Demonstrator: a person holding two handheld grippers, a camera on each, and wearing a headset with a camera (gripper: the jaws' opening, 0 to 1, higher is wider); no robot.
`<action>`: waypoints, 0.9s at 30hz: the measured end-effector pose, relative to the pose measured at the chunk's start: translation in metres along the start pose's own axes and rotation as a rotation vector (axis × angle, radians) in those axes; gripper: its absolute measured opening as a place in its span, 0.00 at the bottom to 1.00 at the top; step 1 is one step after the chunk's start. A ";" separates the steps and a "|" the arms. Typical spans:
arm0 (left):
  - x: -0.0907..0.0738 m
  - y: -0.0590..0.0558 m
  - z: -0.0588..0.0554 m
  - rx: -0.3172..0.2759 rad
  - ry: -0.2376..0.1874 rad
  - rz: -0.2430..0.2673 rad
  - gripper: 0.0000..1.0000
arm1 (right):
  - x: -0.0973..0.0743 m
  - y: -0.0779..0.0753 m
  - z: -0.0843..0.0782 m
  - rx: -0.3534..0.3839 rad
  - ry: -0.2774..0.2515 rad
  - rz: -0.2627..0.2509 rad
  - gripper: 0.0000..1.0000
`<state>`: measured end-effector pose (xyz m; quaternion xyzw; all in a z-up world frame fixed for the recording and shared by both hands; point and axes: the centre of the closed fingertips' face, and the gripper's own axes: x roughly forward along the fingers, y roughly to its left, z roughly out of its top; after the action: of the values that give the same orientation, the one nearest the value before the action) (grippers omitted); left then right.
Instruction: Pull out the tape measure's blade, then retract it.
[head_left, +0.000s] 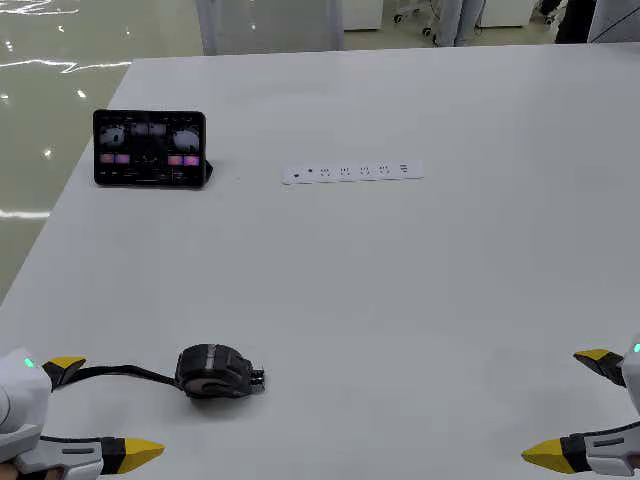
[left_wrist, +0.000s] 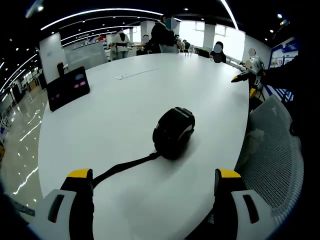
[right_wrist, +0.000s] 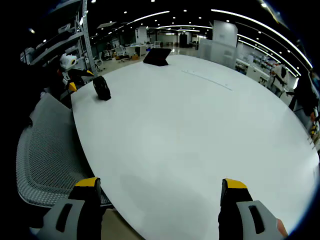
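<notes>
Tape measure (head_left: 215, 371), black and rounded, lies on its side near the front edge of the white table (head_left: 400, 290), over toward the left, with no blade drawn out, so I'd say the pulling has not begun. A small dark nub on its right end may be the blade's hook (head_left: 257, 378), though it is too small to be sure. If it is, it faces the side where the other tool waits, which would suit a pull that way.

Its black strap (head_left: 110, 374) trails off to the left and ends just beside the far jaw of the left gripper (head_left: 100, 410). That gripper sits at the table's near corner with its yellow-tipped jaws spread wide, gripping nothing. It looks lined up on the tape measure, likely to steady it.

The right gripper (head_left: 570, 405) is well apart, low on the right side, its jaws just as wide and empty. The stretch of bare table between the two leaves room for the blade to run.

Farther back, a tablet (head_left: 150, 148) is propped on its stand at the left, and a white power strip (head_left: 352, 172) lies flat mid-table. Both are well clear of the work. A mesh chair (right_wrist: 45, 160) stands against the table's near edge.
</notes>
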<state>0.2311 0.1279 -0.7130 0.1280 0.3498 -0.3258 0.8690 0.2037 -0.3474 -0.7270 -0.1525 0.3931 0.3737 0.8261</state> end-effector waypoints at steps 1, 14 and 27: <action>0.000 -0.001 0.000 0.002 0.000 0.000 0.99 | 0.000 0.000 0.000 0.002 0.001 0.000 0.99; -0.001 -0.004 0.000 0.006 0.003 -0.008 0.99 | -0.002 0.001 -0.003 0.002 -0.008 -0.010 0.99; 0.003 -0.009 0.000 0.032 0.007 -0.034 0.99 | 0.000 -0.005 -0.018 -0.007 0.021 -0.024 0.99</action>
<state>0.2268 0.1191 -0.7153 0.1372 0.3495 -0.3455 0.8600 0.1985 -0.3604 -0.7388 -0.1639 0.3987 0.3637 0.8258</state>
